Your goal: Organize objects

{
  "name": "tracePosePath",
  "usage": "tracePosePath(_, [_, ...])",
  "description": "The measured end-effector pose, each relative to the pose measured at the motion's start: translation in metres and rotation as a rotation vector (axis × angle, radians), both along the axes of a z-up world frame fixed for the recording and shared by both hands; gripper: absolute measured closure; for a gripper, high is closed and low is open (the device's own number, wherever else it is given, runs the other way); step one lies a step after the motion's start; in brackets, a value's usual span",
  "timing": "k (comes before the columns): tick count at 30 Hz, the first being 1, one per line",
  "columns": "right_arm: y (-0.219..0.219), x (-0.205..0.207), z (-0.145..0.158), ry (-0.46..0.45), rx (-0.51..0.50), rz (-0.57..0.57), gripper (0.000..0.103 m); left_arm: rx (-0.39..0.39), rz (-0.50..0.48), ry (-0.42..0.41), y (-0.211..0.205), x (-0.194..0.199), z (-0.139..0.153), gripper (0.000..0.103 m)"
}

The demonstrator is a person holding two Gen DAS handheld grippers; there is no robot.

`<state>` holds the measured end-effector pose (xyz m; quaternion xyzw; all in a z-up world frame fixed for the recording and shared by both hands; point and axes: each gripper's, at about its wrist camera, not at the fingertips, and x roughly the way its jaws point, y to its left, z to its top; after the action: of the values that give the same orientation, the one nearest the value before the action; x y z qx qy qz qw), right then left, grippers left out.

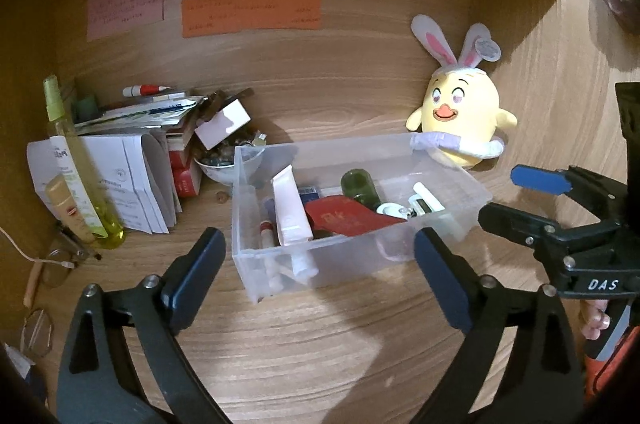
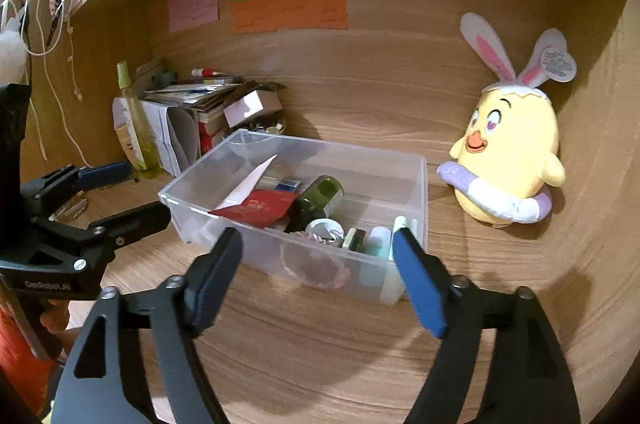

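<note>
Both grippers, left (image 1: 318, 264) and right (image 2: 318, 274), are held spread, nothing clamped. Clear rigid plastic bin (image 1: 452, 193) (slick, loosely filled) is best gripped by opposite rims.

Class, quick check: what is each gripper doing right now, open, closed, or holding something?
Left gripper: open, holding nothing; the clear plastic bin sits just ahead of it.
Right gripper: open, holding nothing, facing the same bin.

One clear bin (image 1: 256, 264), one plush chick (image 1: 460, 115), three paper notes (image 1: 250, 11), one green bottle (image 1: 360, 185), one red packet (image 1: 348, 220), two grippers (image 1: 316, 280).
</note>
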<state>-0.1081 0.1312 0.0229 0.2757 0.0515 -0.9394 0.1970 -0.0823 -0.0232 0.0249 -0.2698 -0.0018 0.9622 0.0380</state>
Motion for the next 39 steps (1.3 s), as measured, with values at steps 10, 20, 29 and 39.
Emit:
tracePosePath(10, [0.011, 0.015, -0.009, -0.012, -0.025, -0.013, 0.020, 0.026, -0.008, -0.010, 0.006, 0.010, -0.012, 0.005])
tracePosePath(20, [0.013, 0.017, -0.014, -0.022, -0.027, -0.022, 0.020, 0.043, -0.006, -0.026, 0.005, 0.010, -0.016, 0.004])
tracePosePath(29, [0.012, 0.019, -0.014, -0.022, -0.031, -0.018, 0.020, 0.045, -0.012, -0.039, 0.006, 0.010, -0.020, 0.004])
tracePosePath(39, [0.011, 0.020, -0.013, -0.022, -0.033, -0.016, 0.020, 0.053, -0.021, -0.034, 0.005, 0.011, -0.018, 0.004])
